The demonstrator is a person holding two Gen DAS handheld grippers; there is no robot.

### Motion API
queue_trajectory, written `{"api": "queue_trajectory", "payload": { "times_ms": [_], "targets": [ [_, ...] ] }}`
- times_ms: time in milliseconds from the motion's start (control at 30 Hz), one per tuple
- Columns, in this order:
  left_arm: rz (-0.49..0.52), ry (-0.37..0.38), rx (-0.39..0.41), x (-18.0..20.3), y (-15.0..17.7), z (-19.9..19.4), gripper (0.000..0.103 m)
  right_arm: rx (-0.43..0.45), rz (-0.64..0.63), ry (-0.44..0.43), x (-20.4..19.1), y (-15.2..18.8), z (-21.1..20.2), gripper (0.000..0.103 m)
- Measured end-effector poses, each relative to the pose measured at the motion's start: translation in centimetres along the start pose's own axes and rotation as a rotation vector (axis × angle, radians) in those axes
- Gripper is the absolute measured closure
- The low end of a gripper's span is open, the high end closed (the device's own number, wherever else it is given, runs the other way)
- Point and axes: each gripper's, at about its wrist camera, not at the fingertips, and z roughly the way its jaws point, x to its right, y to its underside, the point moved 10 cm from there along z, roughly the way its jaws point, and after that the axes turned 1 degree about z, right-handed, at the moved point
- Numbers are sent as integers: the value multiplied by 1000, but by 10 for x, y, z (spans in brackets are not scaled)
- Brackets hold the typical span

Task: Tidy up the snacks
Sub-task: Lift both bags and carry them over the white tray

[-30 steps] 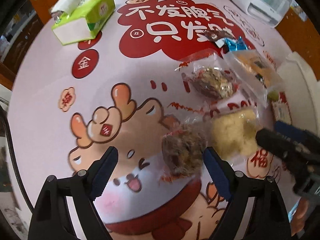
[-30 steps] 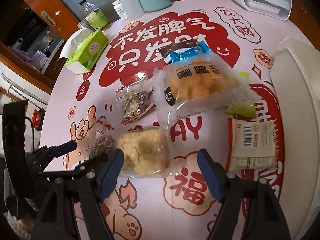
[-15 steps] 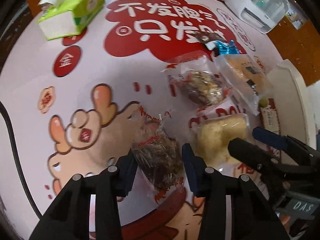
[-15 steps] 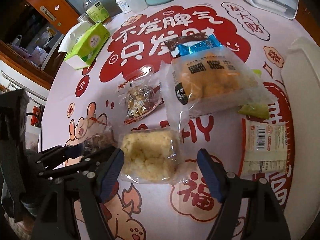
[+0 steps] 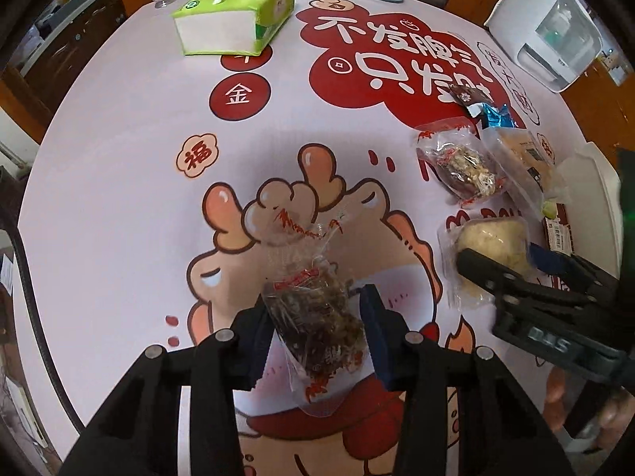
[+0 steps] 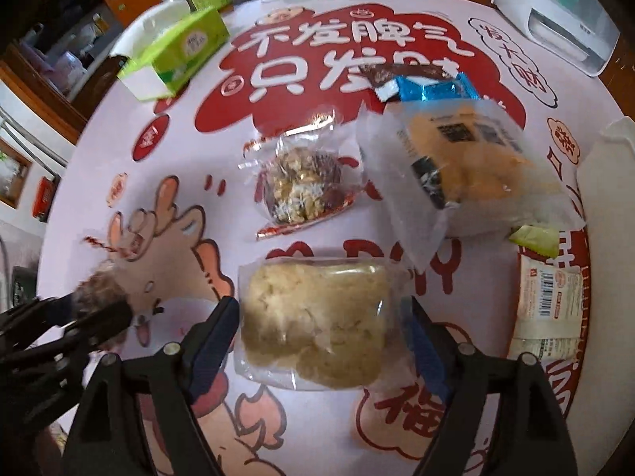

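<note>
My left gripper is shut on a clear packet of dark nut snack and holds it above the printed tablecloth; it also shows at the left of the right wrist view. My right gripper has its fingers on both sides of the pale yellow cake packet on the table, and the jaws look closed against it. That packet also shows in the left wrist view. A second nut packet, a large orange pastry bag and a blue wrapper lie beyond.
A white tray sits at the right edge. A flat barcoded packet and a green sachet lie beside it. A green tissue box, bottles and a white appliance stand at the back.
My left gripper closed on the dark nut packet and lifted it toward the left. My right gripper moved forward until its fingers flank the yellow cake packet.
</note>
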Motion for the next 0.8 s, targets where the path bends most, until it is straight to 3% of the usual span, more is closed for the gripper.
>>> {"api": "queue_trajectory", "payload": {
  "times_ms": [100, 167, 367, 600, 800],
  "targets": [
    [2, -1, -1, -2, 5, -4, 62, 11, -20, 25, -2, 0, 1, 21],
    [3, -4, -3, -1, 6, -7, 62, 16, -19, 24, -3, 0, 0, 30],
    [34, -9, 29, 14, 3, -30, 62, 31, -23, 19, 1, 16, -18, 33],
    [103, 2, 101, 61, -7, -71, 62, 146, -17, -41, 17, 34, -86, 33],
    [173, 28, 168, 122, -12, -106, 62, 260, 12, -30, 55, 40, -150, 33]
  ]
}}
